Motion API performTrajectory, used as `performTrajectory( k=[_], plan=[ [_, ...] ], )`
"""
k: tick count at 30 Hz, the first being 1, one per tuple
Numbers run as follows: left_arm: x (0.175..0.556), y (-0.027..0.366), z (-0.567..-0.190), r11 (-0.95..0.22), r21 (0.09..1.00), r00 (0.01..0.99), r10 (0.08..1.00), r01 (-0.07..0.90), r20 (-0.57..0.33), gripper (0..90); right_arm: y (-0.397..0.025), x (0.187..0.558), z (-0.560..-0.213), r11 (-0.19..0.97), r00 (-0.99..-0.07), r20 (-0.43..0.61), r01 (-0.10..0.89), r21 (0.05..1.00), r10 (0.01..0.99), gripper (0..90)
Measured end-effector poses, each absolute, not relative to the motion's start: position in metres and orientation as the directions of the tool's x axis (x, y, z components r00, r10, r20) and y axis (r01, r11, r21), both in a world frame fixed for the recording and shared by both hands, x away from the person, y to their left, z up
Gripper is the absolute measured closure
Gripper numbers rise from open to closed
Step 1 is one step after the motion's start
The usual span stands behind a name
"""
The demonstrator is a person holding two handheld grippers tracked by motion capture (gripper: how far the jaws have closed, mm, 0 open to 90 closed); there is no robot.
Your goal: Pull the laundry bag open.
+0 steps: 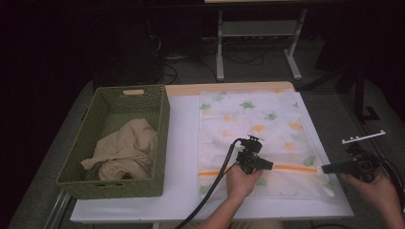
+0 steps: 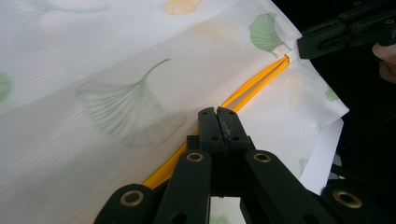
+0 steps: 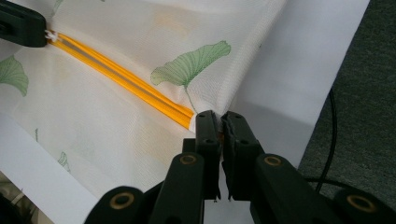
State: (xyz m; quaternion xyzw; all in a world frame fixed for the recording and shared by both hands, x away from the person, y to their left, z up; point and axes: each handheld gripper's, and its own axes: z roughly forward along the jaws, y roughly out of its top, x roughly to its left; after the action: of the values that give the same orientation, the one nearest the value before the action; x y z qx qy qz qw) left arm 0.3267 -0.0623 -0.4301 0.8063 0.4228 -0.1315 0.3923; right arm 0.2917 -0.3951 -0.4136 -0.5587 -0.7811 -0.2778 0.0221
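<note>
Mesh laundry bag (image 1: 253,133), white with green and orange leaf print, lies flat on the white sheet (image 1: 184,143) that covers the bench, right of centre. An orange zipper (image 1: 291,168) runs left to right across the bag's near part.

Left gripper (image 1: 267,165): held in the person's left hand (image 1: 242,180), low over the middle of the zipper line and pointing right. In the left gripper view its fingers (image 2: 209,125) are pressed together with no gap, tips right at the zipper (image 2: 252,86). In the right gripper view the far black tip sits at a small white tab (image 3: 50,34) at the zipper's end there; the fingers appear to be clenched on that pull.

Right gripper (image 1: 328,168): held in the right hand (image 1: 377,188) at the bench's right edge, pointing left toward the bag's right edge. In the right gripper view its fingers (image 3: 208,128) are clenched on the bag's edge (image 3: 205,109), just at the right end of the zipper (image 3: 126,79). The cloth is lifted slightly there.

Green woven basket (image 1: 157,138) stands on the left of the bench, well apart from the bag. Crumpled beige cloth (image 1: 126,150) lies inside it. Grey floor (image 3: 364,93) is seen beyond the sheet's edge.
</note>
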Motion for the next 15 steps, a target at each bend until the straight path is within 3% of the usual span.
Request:
performTrajectory(
  k=[15],
  plan=[
    [0.324,-0.029,-0.431,-0.31,0.526,0.591,0.607,0.792,-0.532,90.0,-0.394,0.29,-0.415,0.232,-0.371,0.319,0.887,0.399,0.872,85.0]
  ],
)
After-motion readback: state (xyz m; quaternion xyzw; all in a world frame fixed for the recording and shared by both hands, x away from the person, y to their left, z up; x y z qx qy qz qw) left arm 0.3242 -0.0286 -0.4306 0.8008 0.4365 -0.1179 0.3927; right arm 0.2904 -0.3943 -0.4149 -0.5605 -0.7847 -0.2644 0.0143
